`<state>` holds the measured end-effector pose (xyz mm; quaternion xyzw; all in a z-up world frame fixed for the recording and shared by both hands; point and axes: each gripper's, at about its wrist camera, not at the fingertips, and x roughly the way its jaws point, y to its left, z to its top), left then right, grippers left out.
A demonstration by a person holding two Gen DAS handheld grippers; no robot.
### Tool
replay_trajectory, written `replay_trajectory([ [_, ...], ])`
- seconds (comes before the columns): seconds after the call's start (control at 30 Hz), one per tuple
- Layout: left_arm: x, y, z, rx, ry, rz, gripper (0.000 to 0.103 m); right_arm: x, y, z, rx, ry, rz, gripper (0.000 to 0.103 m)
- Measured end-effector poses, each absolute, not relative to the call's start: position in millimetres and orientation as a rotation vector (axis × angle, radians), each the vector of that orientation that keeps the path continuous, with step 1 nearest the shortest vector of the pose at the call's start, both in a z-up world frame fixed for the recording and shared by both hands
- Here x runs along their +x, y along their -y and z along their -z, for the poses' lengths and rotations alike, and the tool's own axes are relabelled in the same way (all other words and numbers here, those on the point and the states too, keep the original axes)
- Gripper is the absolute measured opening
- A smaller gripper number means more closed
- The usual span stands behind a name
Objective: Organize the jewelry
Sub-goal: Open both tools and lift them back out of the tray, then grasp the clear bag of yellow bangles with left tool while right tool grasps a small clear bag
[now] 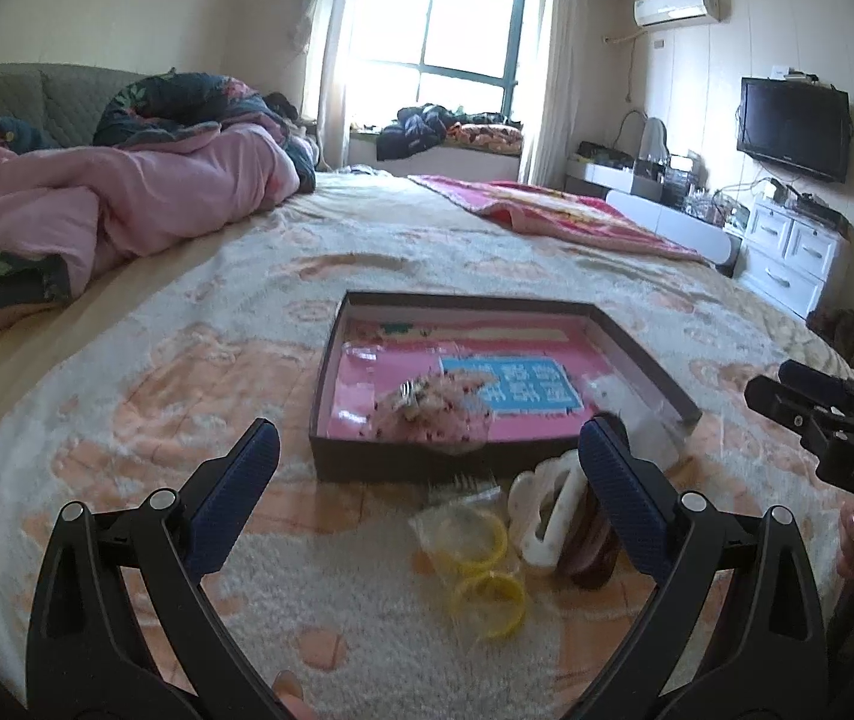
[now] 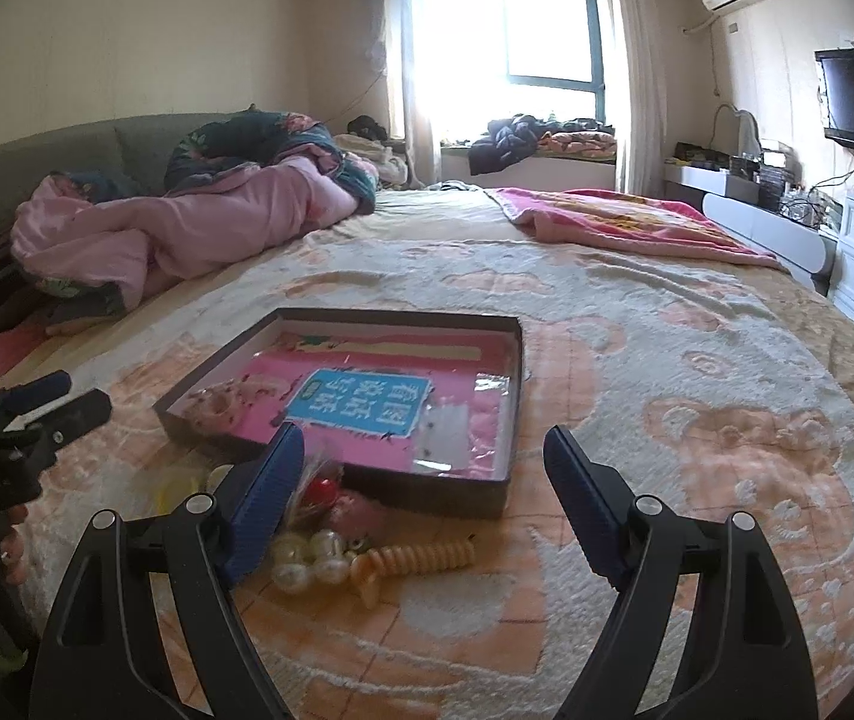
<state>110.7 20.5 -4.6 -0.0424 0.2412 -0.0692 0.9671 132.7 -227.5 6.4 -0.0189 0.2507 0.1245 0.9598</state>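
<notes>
Bed (image 1: 367, 252), covered by a cream and peach blanket (image 2: 697, 396); a pink quilt (image 1: 145, 192) is bunched at the far left.

Box (image 1: 403, 471): shallow, dark-walled, open-topped, lying on the blanket in front of both cameras. Pink lining with a blue printed card (image 2: 361, 402) in the middle. Inside it: a pink speckled scrunchie (image 1: 436, 411) at the near wall, and a clear packet (image 2: 445, 438) toward the right side.

Left hand-held gripper (image 1: 430, 456): jaws wide apart, nothing between the pads, above the blanket just short of the box.

Right hand-held gripper (image 2: 421, 456): likewise spread wide, holding nothing, pointing at the near right corner of the box.

Loose jewelry on the blanket, all outside the box, just before its near wall:
- white hair claw (image 1: 547, 510), beside a dark brown one (image 1: 592, 546), both close to the left gripper's right finger;
- yellow rings (image 1: 487, 570) in a clear bag;
- orange spiral hair tie (image 2: 415, 561);
- cluster of pearl beads (image 2: 310, 558), touching the spiral tie's left end;
- small red piece (image 2: 322, 489) in clear wrap, against the box wall.
</notes>
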Motion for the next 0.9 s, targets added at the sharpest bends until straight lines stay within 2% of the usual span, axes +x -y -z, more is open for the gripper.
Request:
replay_trajectory([
  [0.6, 107.7, -16.5, 39.3, -0.065, -0.601, 0.163, 0.091, 134.1, 201.7, 11.1, -0.071, -0.556, -0.337, 0.079],
  [0.9, 114.4, -12.2, 52.5, -0.086, -0.654, 0.192, 0.091, 150.1, 193.8, 27.5, -0.068, -0.621, -0.382, 0.056],
])
